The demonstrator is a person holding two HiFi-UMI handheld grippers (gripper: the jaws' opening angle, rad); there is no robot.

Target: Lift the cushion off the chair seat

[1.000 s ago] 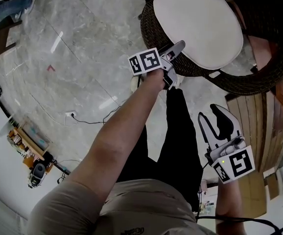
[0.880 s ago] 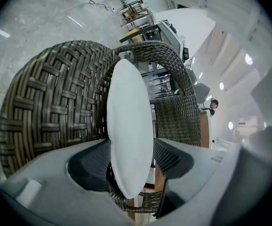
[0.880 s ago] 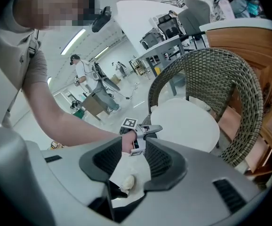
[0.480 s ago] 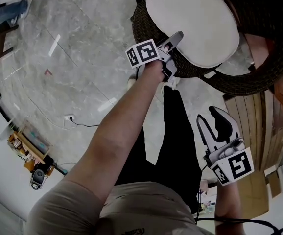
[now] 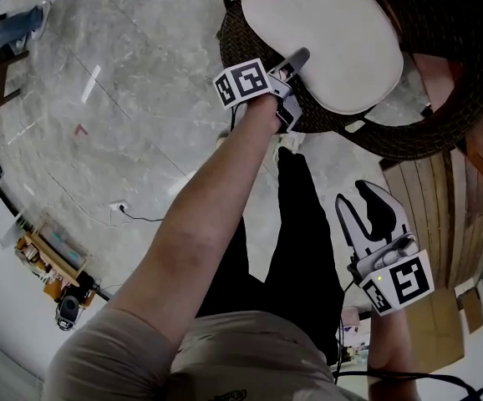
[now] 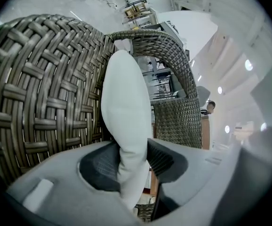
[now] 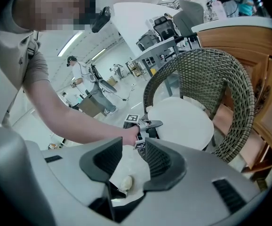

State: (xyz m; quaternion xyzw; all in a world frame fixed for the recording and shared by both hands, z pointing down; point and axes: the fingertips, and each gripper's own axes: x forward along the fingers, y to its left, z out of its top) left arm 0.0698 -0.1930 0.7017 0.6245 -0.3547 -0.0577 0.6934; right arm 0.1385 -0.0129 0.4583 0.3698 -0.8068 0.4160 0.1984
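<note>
The white cushion (image 5: 317, 36) lies flat on the seat of the wicker chair (image 5: 442, 132). Its near edge stands between the jaws of the left gripper (image 5: 296, 58), which have just been closing and now pinch the padding from both sides. The right gripper (image 5: 357, 197) hangs well apart from the chair beside the person's leg, jaws spread and empty, over the marble floor (image 5: 124, 98).
</note>
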